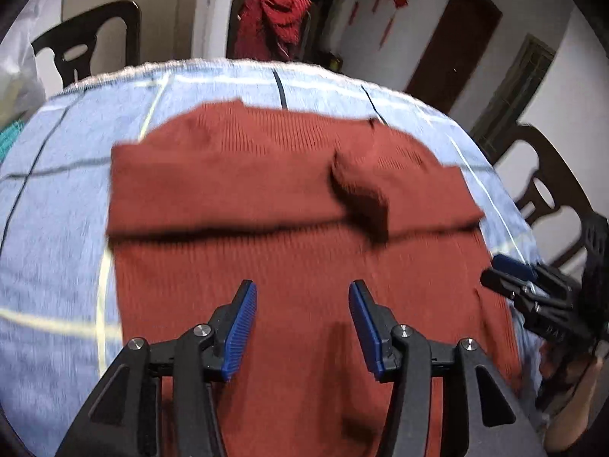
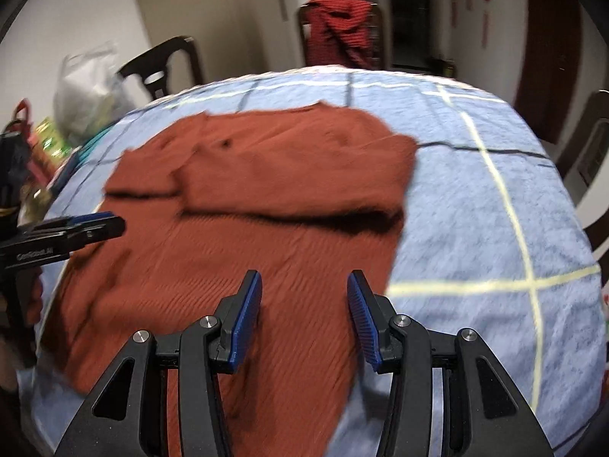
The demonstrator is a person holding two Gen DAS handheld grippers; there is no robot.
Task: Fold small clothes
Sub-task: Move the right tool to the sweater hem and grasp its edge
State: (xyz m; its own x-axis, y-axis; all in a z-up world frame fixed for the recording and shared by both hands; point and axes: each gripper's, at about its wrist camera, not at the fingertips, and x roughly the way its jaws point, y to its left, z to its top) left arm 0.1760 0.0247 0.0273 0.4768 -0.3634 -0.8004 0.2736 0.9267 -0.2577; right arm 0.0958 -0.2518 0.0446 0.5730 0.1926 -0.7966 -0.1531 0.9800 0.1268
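A rust-red knit sweater (image 1: 289, 228) lies flat on a table with a blue checked cloth (image 1: 57, 228); both sleeves are folded across its chest. It also shows in the right wrist view (image 2: 266, 198). My left gripper (image 1: 302, 323) is open and empty above the sweater's lower body. My right gripper (image 2: 304, 320) is open and empty above the sweater's lower right edge. The right gripper appears at the right of the left wrist view (image 1: 525, 278), and the left gripper at the left of the right wrist view (image 2: 76, 228).
Dark wooden chairs (image 1: 87, 38) stand around the table; a far one holds a red garment (image 1: 274, 19). A plastic bag (image 2: 87, 87) and other items sit at the table's left. The blue cloth (image 2: 475, 209) lies bare right of the sweater.
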